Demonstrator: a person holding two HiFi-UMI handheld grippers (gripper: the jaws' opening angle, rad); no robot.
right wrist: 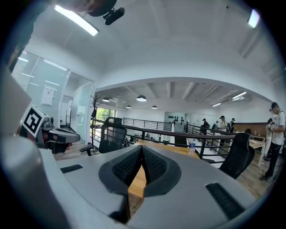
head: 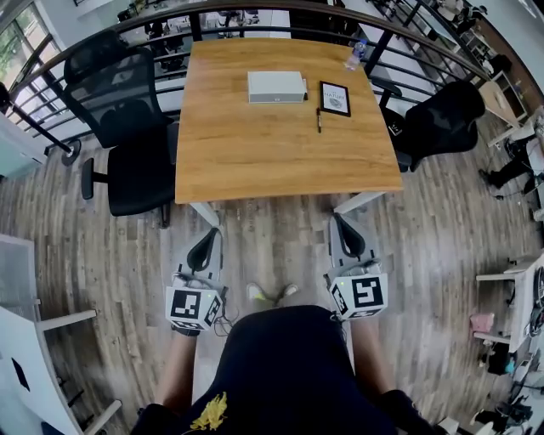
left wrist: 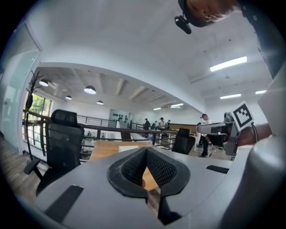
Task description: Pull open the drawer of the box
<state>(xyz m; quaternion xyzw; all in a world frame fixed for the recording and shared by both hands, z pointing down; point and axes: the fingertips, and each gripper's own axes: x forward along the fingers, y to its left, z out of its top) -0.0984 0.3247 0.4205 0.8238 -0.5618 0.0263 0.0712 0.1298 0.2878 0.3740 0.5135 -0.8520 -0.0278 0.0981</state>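
The white box (head: 276,86) lies flat at the far middle of the wooden table (head: 280,161); its drawer looks closed. Both grippers hang in front of the table's near edge, over the floor and well short of the box. My left gripper (head: 212,234) is shut with nothing in it, its pads (left wrist: 134,167) meeting at the tip. My right gripper (head: 338,223) is also shut and empty, its pads (right wrist: 154,164) pressed together. From the left gripper view the box (left wrist: 128,148) shows as a pale strip on the tabletop.
A black framed card (head: 335,98) and a pen (head: 319,120) lie right of the box. A water bottle (head: 355,55) stands at the far right corner. Black office chairs stand left (head: 127,127) and right (head: 442,119) of the table. A railing (head: 255,13) runs behind.
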